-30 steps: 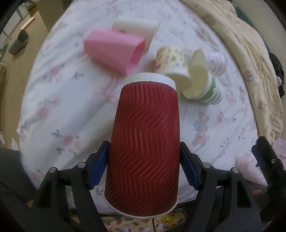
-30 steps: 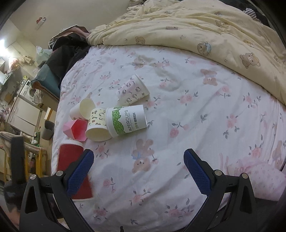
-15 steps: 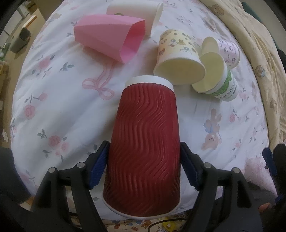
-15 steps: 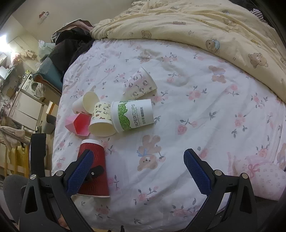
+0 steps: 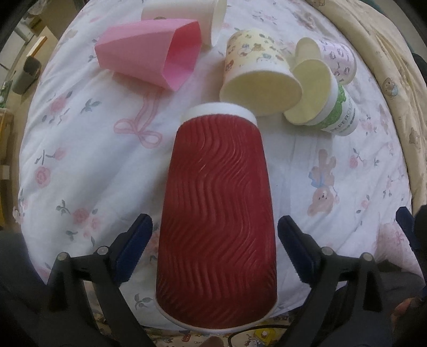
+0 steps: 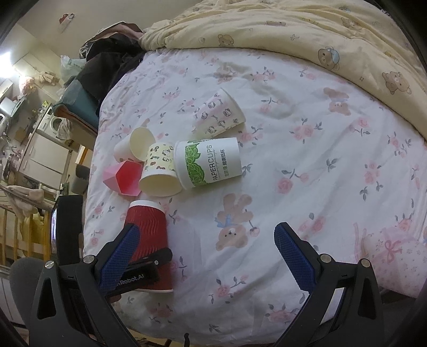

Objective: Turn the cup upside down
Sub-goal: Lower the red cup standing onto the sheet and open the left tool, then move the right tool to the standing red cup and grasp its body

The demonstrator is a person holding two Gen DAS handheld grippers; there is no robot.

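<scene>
A red ribbed paper cup (image 5: 217, 213) stands upside down on the flowered bedsheet (image 5: 80, 160), narrow white-edged base up. My left gripper (image 5: 214, 248) is open; its blue pads sit apart from the cup on both sides. The cup also shows in the right wrist view (image 6: 149, 235), at the left near the bed's edge, with the left gripper's finger across it. My right gripper (image 6: 208, 253) is open and empty over the sheet to the cup's right.
Several cups lie on their sides beyond the red cup: a pink faceted cup (image 5: 152, 64), a white cup (image 5: 184, 18), a cartoon-print cup (image 5: 256, 72), a green PAPERCUPS cup (image 5: 325, 106) and a small patterned cup (image 5: 333, 58). A yellow bear quilt (image 6: 307, 34) covers the far side.
The left gripper lowered the red cup onto the sheet and opened; its pads now stand apart from the cup. The right gripper stayed open, its view shifting slightly.
</scene>
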